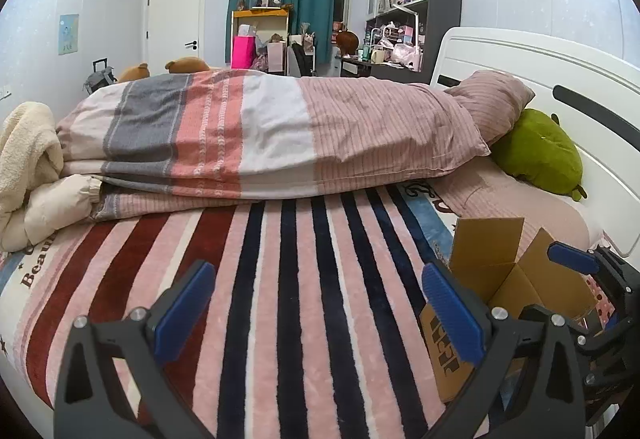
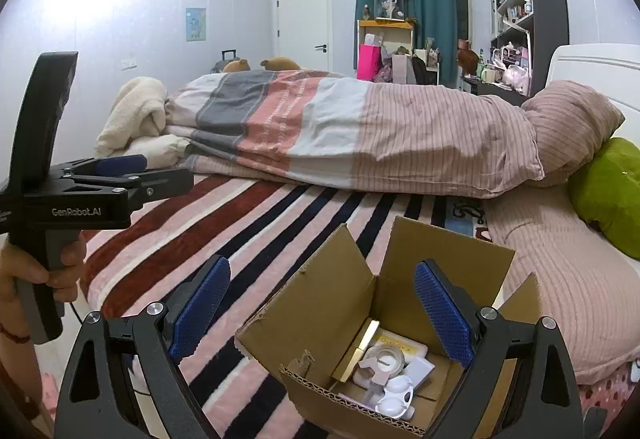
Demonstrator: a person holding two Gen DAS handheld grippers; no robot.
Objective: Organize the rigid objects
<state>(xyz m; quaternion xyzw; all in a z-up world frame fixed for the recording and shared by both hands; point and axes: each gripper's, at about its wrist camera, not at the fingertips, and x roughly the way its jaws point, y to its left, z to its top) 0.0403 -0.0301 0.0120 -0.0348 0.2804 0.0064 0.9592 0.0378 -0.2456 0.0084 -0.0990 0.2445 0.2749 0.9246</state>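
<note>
- Hovering over the striped blanket [image 1: 304,299], the left gripper [image 1: 320,303] has its blue pads spread wide with nothing but bedding between them.
- In the left wrist view, the cardboard box [image 1: 486,255] sits just right of that gripper's right pad, partly behind it, flaps up, its inside hidden from this angle.
- Past the box at the right edge of the same view, the right gripper [image 1: 580,267] shows as one blue pad and black frame, reaching over the box.
- In the right wrist view, a hand [image 2: 44,267] at far left grips the handle of the left gripper [image 2: 120,165], which lies well to the left of the box and points across the bed.
- The right gripper [image 2: 322,313] stands wide open and empty; its left pad is over the blanket just left of the box, its right pad over the box's opening.
- Only this view looks down into the cardboard box [image 2: 320,303]: a tape dispenser [image 2: 382,361], a white lens case [image 2: 394,397], a flat white piece and what looks like a yellow-labelled packet [image 2: 402,345], too small to read.
- Further right, a pink striped pillow [image 2: 572,119] and a green plush [image 2: 608,191] lie by the headboard, well apart from the box.
</note>
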